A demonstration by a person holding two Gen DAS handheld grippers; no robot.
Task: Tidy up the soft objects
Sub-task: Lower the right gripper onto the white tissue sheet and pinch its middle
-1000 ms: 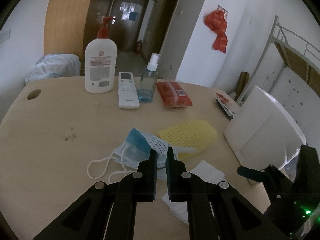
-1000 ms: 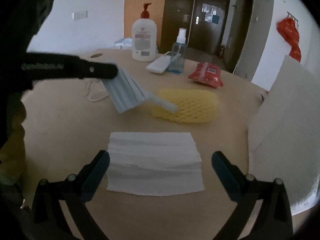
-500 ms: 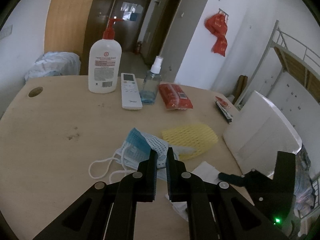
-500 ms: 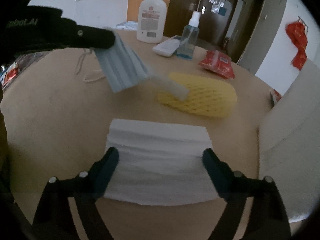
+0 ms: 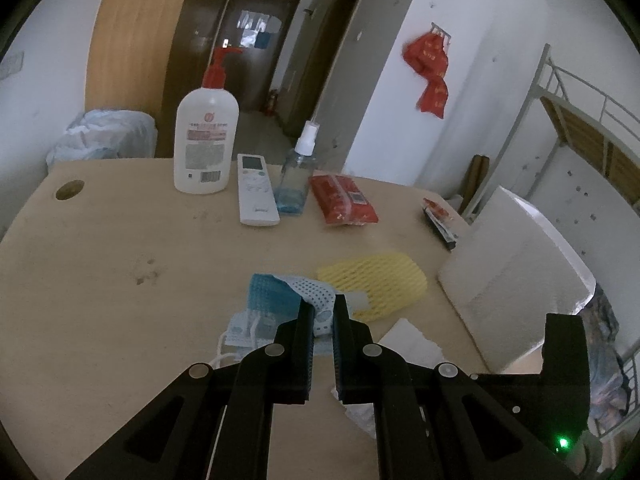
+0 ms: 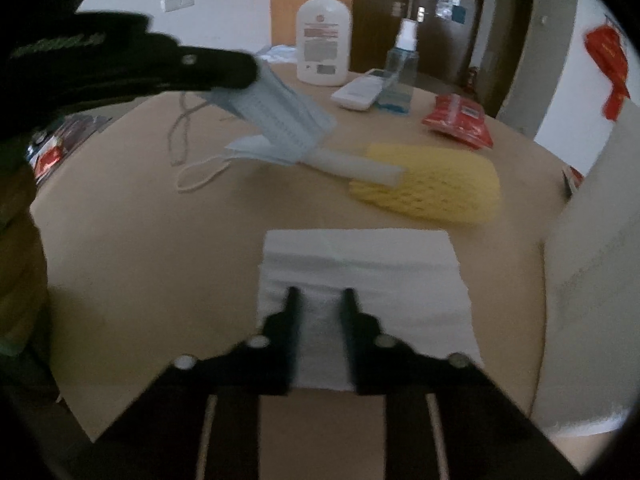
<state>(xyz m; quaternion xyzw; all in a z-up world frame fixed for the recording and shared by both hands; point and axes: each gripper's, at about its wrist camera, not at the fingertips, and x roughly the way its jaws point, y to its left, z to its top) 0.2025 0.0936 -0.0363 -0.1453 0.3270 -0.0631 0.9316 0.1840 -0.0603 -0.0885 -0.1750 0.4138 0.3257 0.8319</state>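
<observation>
The round light-wood tabletop [image 5: 100, 280] carries all items. A white foam board [image 5: 516, 280] stands tilted, right of both claws. Ahead of the right claw [image 6: 318, 294] lies the folded white paper tissue stack [image 6: 360, 264], flat, with its long axis across the claw's line; the two fingers are nearly closed and pinch its near edge, reaching forward low over the tabletop. Beyond the tissue lies the yellow foam mesh sleeve [image 6: 432, 192], long axis running left to right. The left claw [image 5: 323, 308], nearly closed, grips the pale blue pleated face mask [image 6: 276, 116], raised and tilted, its ear loops [image 6: 188, 136] trailing to the tabletop. A white foam tube [image 6: 352, 166] points from the mask toward the sleeve.
</observation>
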